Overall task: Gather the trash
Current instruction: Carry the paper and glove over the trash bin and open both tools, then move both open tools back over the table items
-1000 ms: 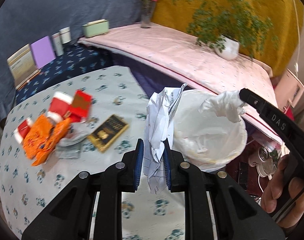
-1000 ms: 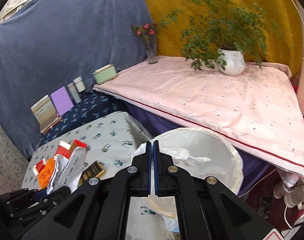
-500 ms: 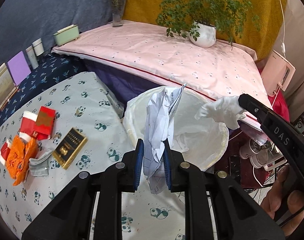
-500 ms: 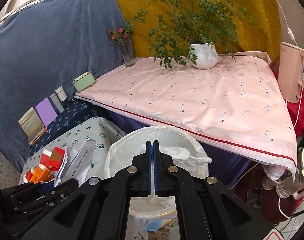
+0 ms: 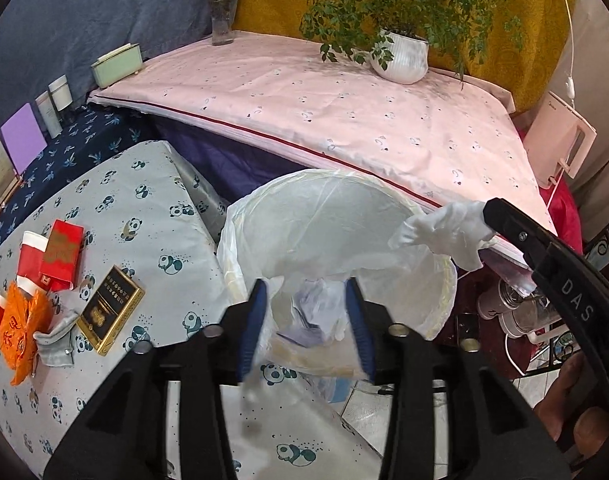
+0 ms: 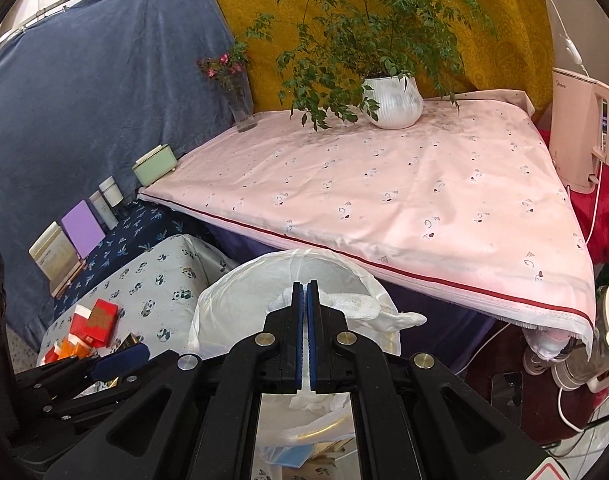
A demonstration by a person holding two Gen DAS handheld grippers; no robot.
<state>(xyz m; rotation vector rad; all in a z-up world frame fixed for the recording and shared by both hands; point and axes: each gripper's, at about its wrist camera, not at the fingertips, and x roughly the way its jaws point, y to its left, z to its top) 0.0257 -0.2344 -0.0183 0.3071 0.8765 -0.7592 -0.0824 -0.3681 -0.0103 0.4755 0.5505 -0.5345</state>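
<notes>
Now your left gripper point(image 5: 308, 320) stands wide apart at lower centre of the left wrist view, holding nothing. Crumpled white paper point(image 5: 318, 312) shows between its blue pads, down inside the round bin lined with a thin white plastic bag point(image 5: 336, 216); whether it has settled you cannot tell, it is blurred. Your right gripper point(image 6: 305, 344) is pinched narrow on the bag's white edge flap point(image 6: 344, 302), holding the mouth open.

More trash waits at lower left on the panda-print cloth table point(image 5: 144, 208): red paper packets point(image 5: 60, 256), an orange crumpled wrapper point(image 5: 20, 328), a black and gold flat box point(image 5: 110, 310), a grey scrap point(image 5: 58, 340).

Risks, as a judgement:
- The thin liner may tear or slip off the rim if you pull the flap harder.
- Letting go early could fold the mouth shut over the next drop.
</notes>
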